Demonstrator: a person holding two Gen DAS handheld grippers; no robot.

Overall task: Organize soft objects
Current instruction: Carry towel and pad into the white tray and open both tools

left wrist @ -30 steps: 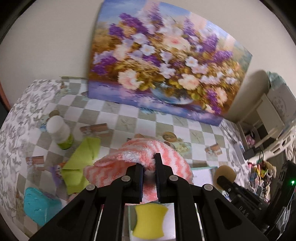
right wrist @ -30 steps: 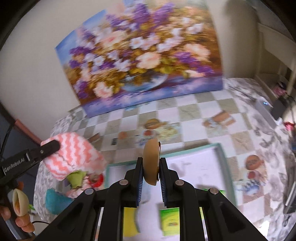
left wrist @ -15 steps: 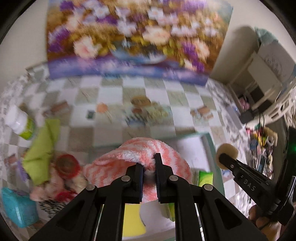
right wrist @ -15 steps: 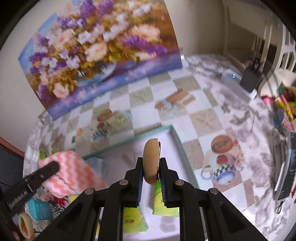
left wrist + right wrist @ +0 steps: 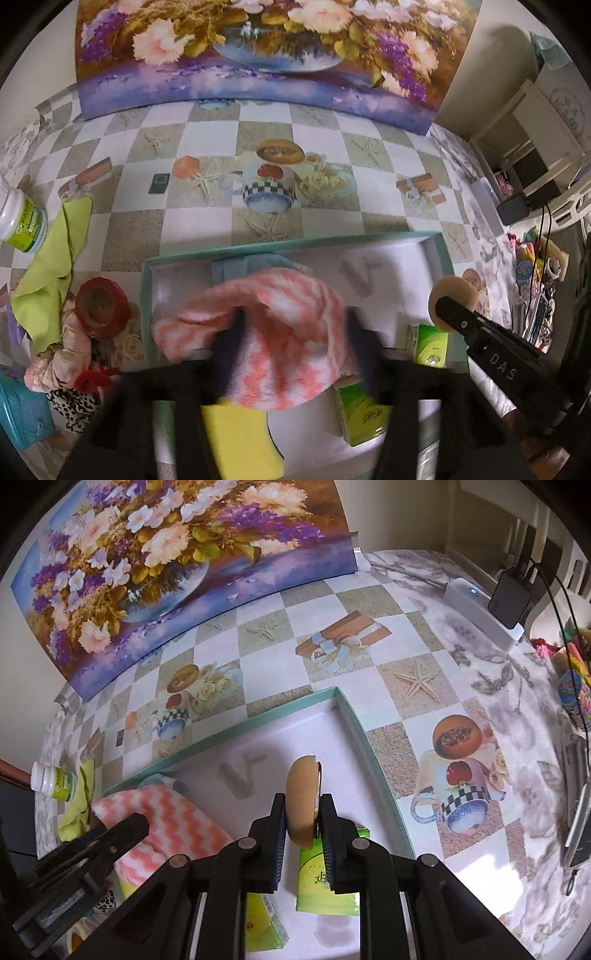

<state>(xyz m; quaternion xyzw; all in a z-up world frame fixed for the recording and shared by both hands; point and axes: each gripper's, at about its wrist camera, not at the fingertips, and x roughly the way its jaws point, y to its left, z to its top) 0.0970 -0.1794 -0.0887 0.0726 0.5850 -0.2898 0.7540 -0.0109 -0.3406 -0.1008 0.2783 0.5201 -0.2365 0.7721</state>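
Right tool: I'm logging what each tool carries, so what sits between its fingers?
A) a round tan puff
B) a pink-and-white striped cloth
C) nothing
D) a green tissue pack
A: the right tool is clamped on a round tan puff, above the teal-rimmed tray.

Left tool (image 5: 295, 332) spread wide (blurred); right tool (image 5: 303, 812) clamped, both over tray.

"DAS" reads in pale letters along the black arm of the right tool (image 5: 448, 295), seen from the left wrist camera. A large grey "V"-like mark (image 5: 242, 777) sits printed on the white floor of the teal tray (image 5: 373, 753). The green packets' (image 5: 325, 882) print and the white bottle's (image 5: 22, 219) label are too small to read
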